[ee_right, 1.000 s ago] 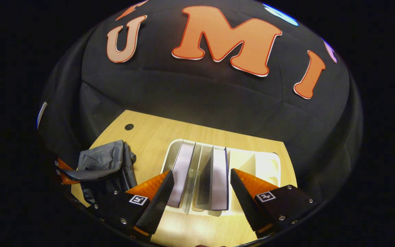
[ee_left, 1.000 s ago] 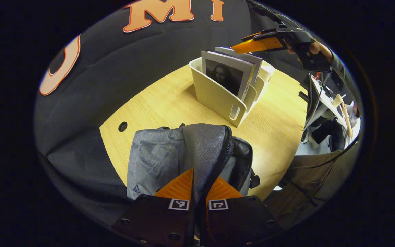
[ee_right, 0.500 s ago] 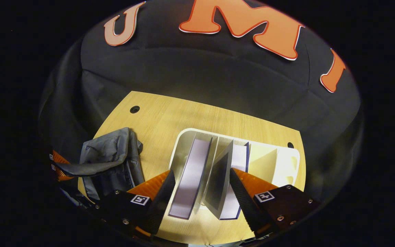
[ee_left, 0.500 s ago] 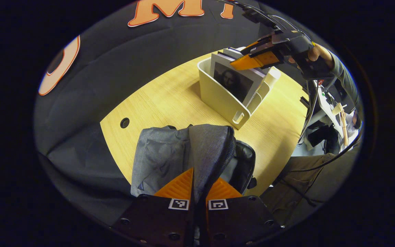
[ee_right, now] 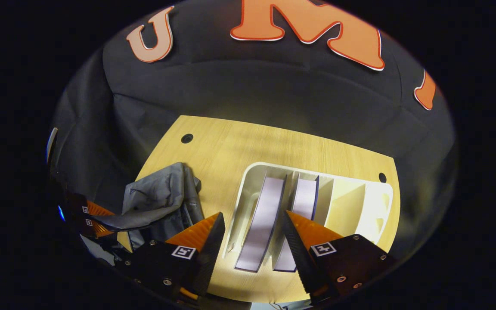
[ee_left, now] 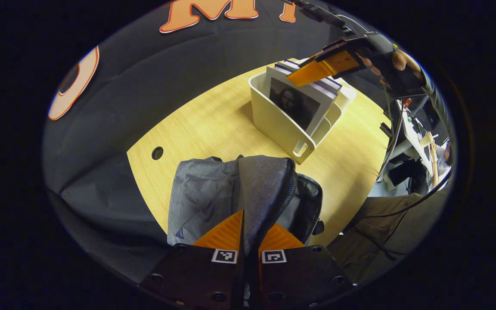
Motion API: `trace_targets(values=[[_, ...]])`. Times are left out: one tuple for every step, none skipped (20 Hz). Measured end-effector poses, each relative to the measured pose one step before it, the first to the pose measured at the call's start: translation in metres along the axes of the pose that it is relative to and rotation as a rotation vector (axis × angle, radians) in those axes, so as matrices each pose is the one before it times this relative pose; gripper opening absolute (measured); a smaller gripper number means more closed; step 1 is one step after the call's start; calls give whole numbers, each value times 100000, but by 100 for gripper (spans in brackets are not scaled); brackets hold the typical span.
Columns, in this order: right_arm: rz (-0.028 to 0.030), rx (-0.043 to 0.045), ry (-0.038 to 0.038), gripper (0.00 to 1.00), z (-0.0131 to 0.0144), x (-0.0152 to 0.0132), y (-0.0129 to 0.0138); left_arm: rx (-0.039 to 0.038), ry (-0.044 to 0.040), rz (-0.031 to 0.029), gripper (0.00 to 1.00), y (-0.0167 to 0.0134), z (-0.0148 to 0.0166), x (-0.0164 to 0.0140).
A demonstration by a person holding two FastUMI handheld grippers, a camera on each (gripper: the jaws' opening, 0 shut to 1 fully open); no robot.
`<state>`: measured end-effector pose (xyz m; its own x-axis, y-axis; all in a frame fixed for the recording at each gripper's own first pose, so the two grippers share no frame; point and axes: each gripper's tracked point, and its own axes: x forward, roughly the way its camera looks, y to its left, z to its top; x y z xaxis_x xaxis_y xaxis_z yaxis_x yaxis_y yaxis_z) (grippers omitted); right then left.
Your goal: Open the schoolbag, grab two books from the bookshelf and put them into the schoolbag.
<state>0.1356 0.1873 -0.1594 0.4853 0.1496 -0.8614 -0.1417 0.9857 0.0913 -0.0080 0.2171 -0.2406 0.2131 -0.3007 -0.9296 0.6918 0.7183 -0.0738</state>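
Over the bookshelf (ee_right: 373,202), my right hand-held gripper (ee_right: 252,234) gapes above both books (ee_right: 261,224); left hand-held gripper (ee_left: 249,234) pinches schoolbag (ee_left: 230,193) open, nothing packed yet.

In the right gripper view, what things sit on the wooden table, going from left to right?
Grey schoolbag → first book in the white bookshelf's left slot → second book in the next slot → the bookshelf's vacant right-hand compartments.

Each black, screw-studded handheld gripper (ee_right: 252,237) has ribbed orange wedge fingers (ee_left: 224,232) and small square black-and-white markers; a dark grey sleeve (ee_left: 435,88) trails black cables.
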Motion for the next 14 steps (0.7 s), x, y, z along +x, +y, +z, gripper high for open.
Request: trace_targets(values=[[936,1358,1725,81,-280,-73,292,-57,-27,293,7,-46,-177,-27],[3068,2052,-465,81,231,-176,854,-46,298,-22,7,22,-309,6],[1709,982,-164,80,299,-58,356,-46,6,346,7,133,-157,-10],[-506,960,1495,80,3,75,-88,-335,305,265,7,74,-110,-62],[-1840,219,1156,79,-86,343,-352,-354,183,356,7,44,-157,-17],[-1236,-178,724,79,-183,294,-326,-125,-219,85,7,207,-73,15],[-944,-149,1827,79,-407,427,-254,-46,31,-143,7,-113,-92,50],[-675,793,1359,79,-141,441,-93,-190,53,-100,7,48,56,87],[-757,435,990,80,10,519,-90,-1,278,67,7,-87,-58,169],[-1524,-54,247,79,275,758,-222,37,149,242,7,162,41,20],[-1646,99,906,77,-25,495,-248,-115,130,17,7,-18,65,8],[-2081,707,1939,63,-198,618,-424,-1,-5,60,7,-17,-16,25],[-2106,327,1978,62,-315,639,-351,216,8,134,7,31,-16,-33],[-2097,65,2142,56,-281,576,-617,53,-117,153,7,168,-97,-171]])
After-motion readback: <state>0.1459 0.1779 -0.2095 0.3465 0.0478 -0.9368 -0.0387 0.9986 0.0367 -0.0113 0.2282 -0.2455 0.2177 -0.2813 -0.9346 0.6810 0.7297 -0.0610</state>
